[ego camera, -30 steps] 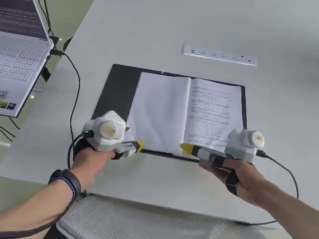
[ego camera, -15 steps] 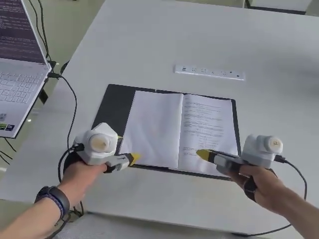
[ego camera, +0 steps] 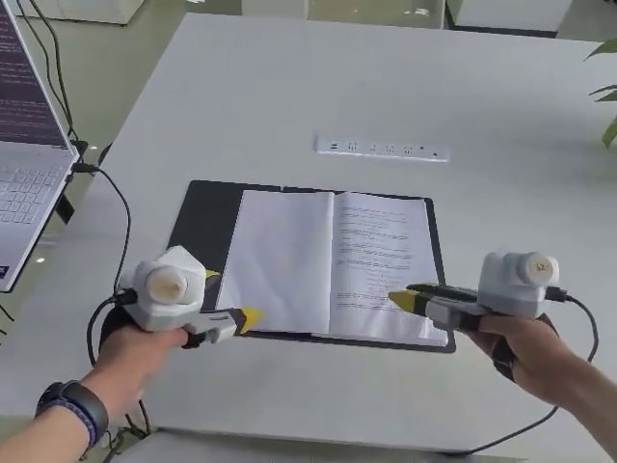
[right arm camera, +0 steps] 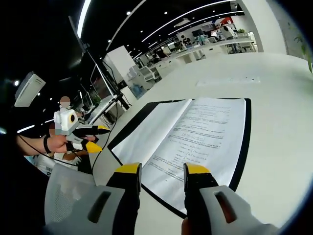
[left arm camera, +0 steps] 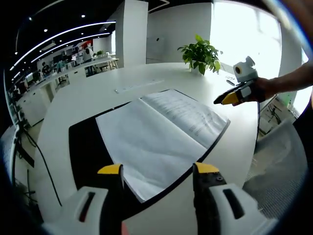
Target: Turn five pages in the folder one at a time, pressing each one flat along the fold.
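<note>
Yellow-tipped, my left gripper (ego camera: 247, 318) and right gripper (ego camera: 397, 301) hang with jaws apart, empty, at the near edge of the open folder (ego camera: 204, 220) on the table (ego camera: 289, 96). I'd catch just the top printed page (ego camera: 384, 241) by its corner, then press along the fold (ego camera: 333, 260).

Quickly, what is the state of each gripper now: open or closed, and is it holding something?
Left gripper: open, holding nothing.
Right gripper: open, holding nothing.
</note>
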